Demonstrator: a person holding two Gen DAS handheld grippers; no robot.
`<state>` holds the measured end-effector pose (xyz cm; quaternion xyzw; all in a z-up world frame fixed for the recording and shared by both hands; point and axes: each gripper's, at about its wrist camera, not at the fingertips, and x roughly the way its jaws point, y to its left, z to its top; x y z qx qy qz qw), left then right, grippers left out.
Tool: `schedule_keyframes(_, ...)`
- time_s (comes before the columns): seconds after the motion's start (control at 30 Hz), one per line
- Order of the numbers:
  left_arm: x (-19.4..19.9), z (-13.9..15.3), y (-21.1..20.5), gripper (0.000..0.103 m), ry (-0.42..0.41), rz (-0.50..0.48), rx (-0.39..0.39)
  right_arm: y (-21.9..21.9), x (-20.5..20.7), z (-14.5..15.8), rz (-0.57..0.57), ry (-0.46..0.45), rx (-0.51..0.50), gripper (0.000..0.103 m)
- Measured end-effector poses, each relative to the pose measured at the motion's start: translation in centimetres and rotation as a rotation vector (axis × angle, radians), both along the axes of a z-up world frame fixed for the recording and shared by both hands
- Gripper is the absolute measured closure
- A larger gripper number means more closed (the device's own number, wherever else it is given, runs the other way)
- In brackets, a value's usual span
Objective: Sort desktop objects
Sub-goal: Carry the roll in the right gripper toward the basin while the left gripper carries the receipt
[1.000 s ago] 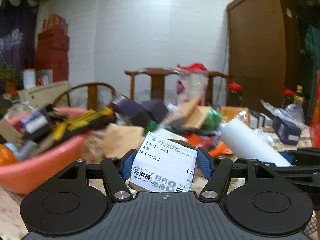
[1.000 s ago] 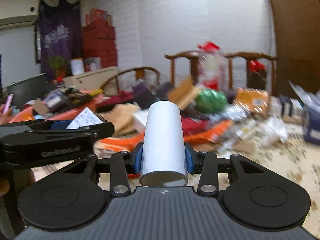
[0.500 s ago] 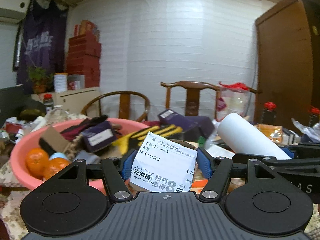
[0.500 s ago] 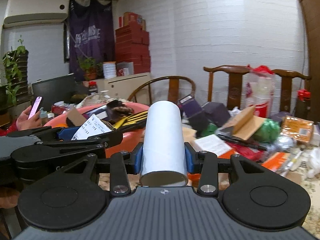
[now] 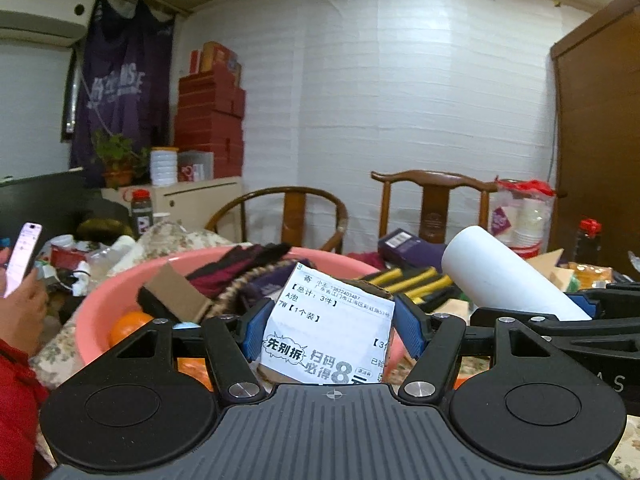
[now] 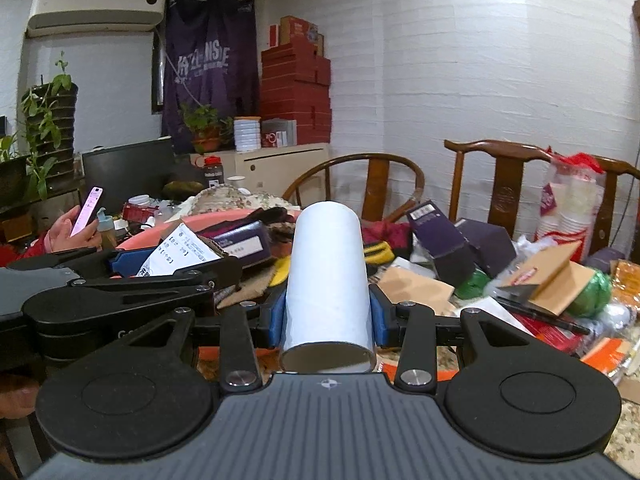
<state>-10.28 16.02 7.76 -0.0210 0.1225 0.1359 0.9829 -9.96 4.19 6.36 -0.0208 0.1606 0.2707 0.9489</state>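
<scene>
The basin (image 5: 120, 300) is salmon pink. The tube (image 6: 326, 276) is white, the parcel (image 5: 326, 336) brown under a white label printed black.

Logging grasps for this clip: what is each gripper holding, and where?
Left gripper: labelled parcel, by its sides. Right gripper: white tube, by its sides near the open end.

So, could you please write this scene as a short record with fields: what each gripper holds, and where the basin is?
left gripper: shut on small parcel with white label
right gripper: shut on white tube
pink basin: ahead of left gripper, holding oranges, cardboard, dark cloth
table: cluttered with boxes and bags
bystander: hand with phone, far left
</scene>
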Motion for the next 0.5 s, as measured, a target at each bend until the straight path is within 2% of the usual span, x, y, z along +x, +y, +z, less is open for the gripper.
schedule_keyframes(0.2, 0.3, 0.9, 1.7, 0.037, 0.0, 0.031, 0.01, 2.0, 0.8, 0.8, 0.018, 0.002, 0.0, 0.057)
schedule_keyframes(0.5, 1.4, 4.0, 4.2, 0.037, -0.003, 0.072, 0.049, 4.8, 2.3, 2.9, 0.036, -0.005, 0.028, 0.057)
